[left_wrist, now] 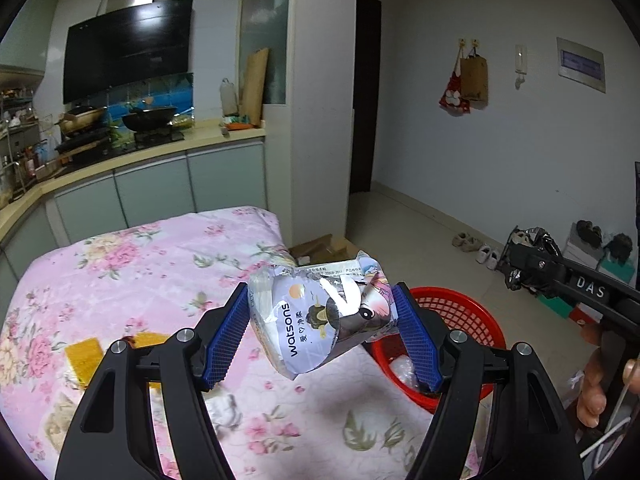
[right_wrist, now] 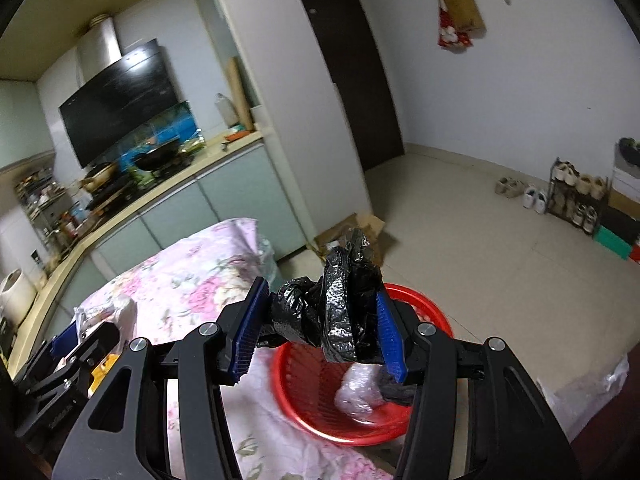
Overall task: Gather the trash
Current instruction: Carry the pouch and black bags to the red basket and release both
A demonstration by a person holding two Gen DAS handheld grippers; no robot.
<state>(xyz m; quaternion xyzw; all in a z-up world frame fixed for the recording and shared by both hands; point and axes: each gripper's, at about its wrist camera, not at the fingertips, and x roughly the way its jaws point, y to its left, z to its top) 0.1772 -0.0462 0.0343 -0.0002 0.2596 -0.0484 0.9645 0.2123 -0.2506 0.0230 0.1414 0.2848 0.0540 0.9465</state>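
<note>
Left wrist view: the left gripper [left_wrist: 320,320] is closed partway on a crumpled tissue pack [left_wrist: 316,316], both blue pads pressed to its sides and the pack lifted clear of the flowered bedspread [left_wrist: 132,264]. Its black arms hide the near edge of the bedspread. A yellow packet [left_wrist: 86,354] lies near the left edge, partly covered by the left arm; a blurred white scrap [left_wrist: 228,404] lies between the arms and is hard to identify. The red basket [left_wrist: 460,312] sits at the right edge of the bedspread, half hidden behind the right finger. At the frame's right edge the right gripper [left_wrist: 520,256] appears from the side, holding something dark and shiny.

Right wrist view: the right gripper [right_wrist: 320,320] is closed partway on a crumpled black plastic bag [right_wrist: 336,312], held above the red basket [right_wrist: 292,392]. Only this view shows the basket's contents: a clear plastic wad [right_wrist: 356,392] and a dark scrap mostly hidden by the right finger. The left gripper [right_wrist: 76,340] shows at the lower left, cut off. Beyond stand the kitchen counter [right_wrist: 192,172] and shoes [right_wrist: 536,196], blurred.
</note>
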